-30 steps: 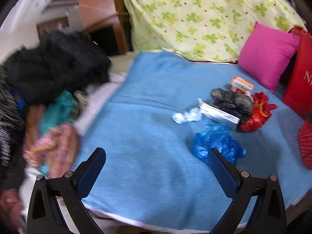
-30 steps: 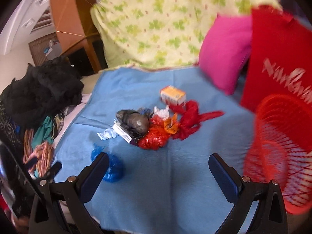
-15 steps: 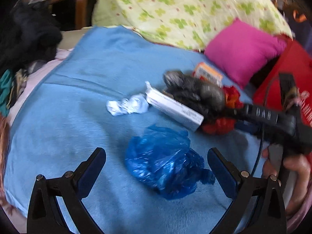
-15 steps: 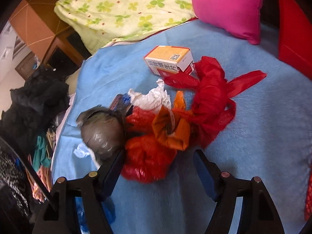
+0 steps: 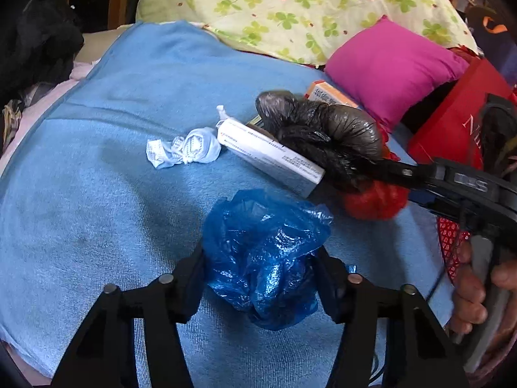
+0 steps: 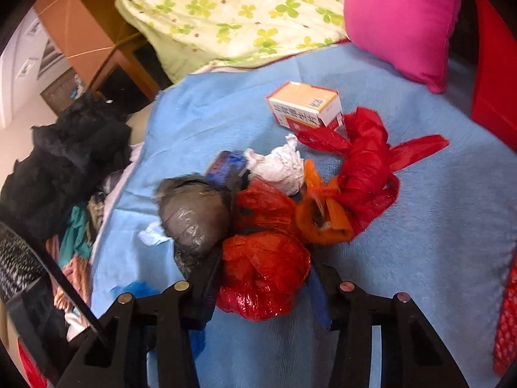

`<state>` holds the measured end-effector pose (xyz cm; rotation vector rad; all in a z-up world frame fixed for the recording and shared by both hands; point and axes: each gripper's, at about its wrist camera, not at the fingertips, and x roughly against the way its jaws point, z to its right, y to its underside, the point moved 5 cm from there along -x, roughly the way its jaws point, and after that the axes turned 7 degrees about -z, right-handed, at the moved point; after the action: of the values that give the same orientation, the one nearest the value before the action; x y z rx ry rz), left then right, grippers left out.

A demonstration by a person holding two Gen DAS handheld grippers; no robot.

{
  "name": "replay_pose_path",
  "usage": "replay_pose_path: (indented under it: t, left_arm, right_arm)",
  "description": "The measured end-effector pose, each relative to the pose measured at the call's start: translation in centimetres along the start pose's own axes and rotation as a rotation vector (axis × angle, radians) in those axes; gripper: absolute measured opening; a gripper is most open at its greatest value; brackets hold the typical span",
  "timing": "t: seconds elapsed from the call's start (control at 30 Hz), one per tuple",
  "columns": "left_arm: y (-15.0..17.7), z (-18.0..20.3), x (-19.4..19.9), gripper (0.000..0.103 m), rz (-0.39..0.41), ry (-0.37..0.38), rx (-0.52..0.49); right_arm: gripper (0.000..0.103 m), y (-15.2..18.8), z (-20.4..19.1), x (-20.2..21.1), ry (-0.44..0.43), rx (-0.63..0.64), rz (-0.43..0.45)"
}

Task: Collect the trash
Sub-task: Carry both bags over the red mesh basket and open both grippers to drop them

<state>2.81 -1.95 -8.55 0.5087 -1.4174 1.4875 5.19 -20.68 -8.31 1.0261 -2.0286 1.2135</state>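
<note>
A crumpled blue plastic bag point(image 5: 265, 245) lies on the blue blanket point(image 5: 97, 194). My left gripper point(image 5: 261, 258) is closing on it, and both pads touch its sides. In the right wrist view a red plastic bag point(image 6: 261, 268) sits between the closing jaws of my right gripper point(image 6: 263, 274), pads against it. Piled just beyond are a black bag point(image 6: 194, 216), white tissue point(image 6: 281, 168), an orange wrapper point(image 6: 323, 220), a knotted red bag point(image 6: 365, 168) and an orange box point(image 6: 303, 103). A long white box point(image 5: 268, 155) and crumpled paper point(image 5: 184, 148) lie near the black bag.
A pink pillow point(image 5: 387, 64) and a clover-print quilt point(image 5: 290, 9) lie at the back. A red paper bag point(image 5: 452, 126) and a red mesh basket point(image 6: 507, 323) stand to the right. Dark clothes point(image 6: 64, 161) are heaped at the left. A hand point(image 5: 471, 294) holds the right gripper's handle.
Both grippers have come down and forward onto the trash. The left jaws narrowed around the blue bag, and the right jaws narrowed around the red bag.
</note>
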Motion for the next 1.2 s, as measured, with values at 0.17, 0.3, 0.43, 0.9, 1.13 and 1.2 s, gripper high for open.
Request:
replay_pose_path:
  t: [0.17,0.3,0.43,0.9,1.13,1.2]
  left_arm:
    - [0.2,0.3,1.7,0.058,0.058,0.008,-0.027]
    - [0.6,0.5,2.5,0.058,0.100,-0.002,-0.039]
    - [0.6,0.7,2.5,0.058,0.103,-0.004,-0.041]
    - [-0.3,4.6,7.2,0.058,0.308,0.107,-0.167]
    - [-0.2,13.4,9.7,0.058,0.327,0.302,-0.289]
    - [-0.7,16.9,10.2,0.058,0.320,0.350,-0.319]
  right_arm:
    - [0.051,1.6,-1.2,5.1,-0.012,0.063,0.064]
    - [0.051,2.6,-1.3,7.4,0.002,0.088,0.082]
    - [0.051,4.0,0.0,7.8,0.032,0.075,0.063]
    - [0.051,4.0,1.4,17.8,0.113,0.074,0.414]
    - [0.051,5.7,7.1,24.5,0.136,-0.083,0.567]
    - [0.052,6.2,9.2,25.7,0.168,-0.130,0.594]
